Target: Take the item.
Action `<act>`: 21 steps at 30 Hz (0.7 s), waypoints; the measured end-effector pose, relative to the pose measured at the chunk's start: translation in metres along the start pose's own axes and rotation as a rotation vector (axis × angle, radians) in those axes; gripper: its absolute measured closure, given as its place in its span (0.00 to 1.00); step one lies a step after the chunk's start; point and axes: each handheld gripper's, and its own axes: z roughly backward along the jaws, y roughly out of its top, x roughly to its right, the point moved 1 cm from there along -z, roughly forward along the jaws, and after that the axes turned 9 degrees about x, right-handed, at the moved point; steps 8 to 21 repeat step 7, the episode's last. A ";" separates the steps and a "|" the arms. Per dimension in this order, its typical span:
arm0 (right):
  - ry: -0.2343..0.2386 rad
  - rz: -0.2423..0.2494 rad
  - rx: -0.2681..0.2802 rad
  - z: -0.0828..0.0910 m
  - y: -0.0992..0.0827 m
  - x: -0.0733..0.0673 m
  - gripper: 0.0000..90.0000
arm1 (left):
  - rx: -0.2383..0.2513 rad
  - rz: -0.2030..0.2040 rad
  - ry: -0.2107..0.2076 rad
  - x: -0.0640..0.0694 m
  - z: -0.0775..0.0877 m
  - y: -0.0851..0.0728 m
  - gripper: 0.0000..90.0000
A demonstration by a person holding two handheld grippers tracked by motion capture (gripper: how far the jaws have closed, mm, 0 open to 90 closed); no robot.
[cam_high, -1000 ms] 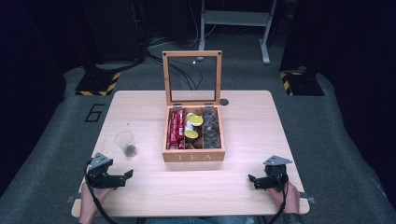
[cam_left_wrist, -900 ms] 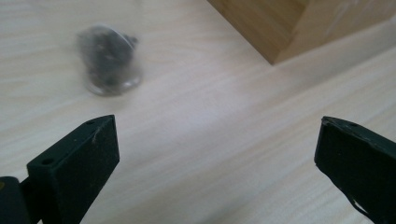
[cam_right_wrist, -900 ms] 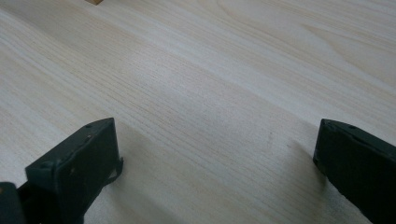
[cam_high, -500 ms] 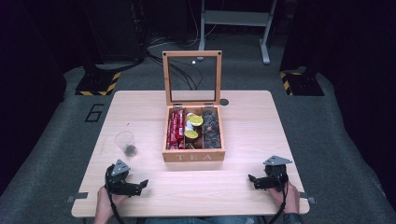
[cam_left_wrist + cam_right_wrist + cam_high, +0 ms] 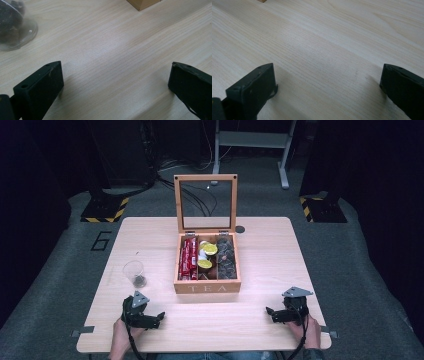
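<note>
The wooden tea box (image 5: 207,265) sits in the middle of the table (image 5: 270,250) with its lid up so things can be reached, while the left gripper (image 5: 156,318) and right gripper (image 5: 270,312) rest near the front edge, jaws wide apart and empty.

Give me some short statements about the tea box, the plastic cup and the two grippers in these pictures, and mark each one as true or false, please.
1. The lid of the wooden tea box stands open. True.
2. The plastic cup stands inside the box. False: it stands on the table, to the left of the box.
3. The left gripper is open and holds nothing. True.
4. The right gripper is shut on a red packet. False: its jaws are wide apart over bare wood, and the red packets lie in the left compartment of the box.
5. The cup has something dark at its bottom. True.
</note>
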 end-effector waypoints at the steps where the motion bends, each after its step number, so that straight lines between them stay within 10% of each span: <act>1: 0.002 0.006 -0.001 0.000 0.000 0.000 0.00 | -0.002 -0.003 -0.001 0.000 0.000 0.000 0.00; 21: 0.002 0.001 0.000 0.000 0.000 0.000 0.00 | -0.002 -0.003 -0.002 0.000 0.000 0.000 0.00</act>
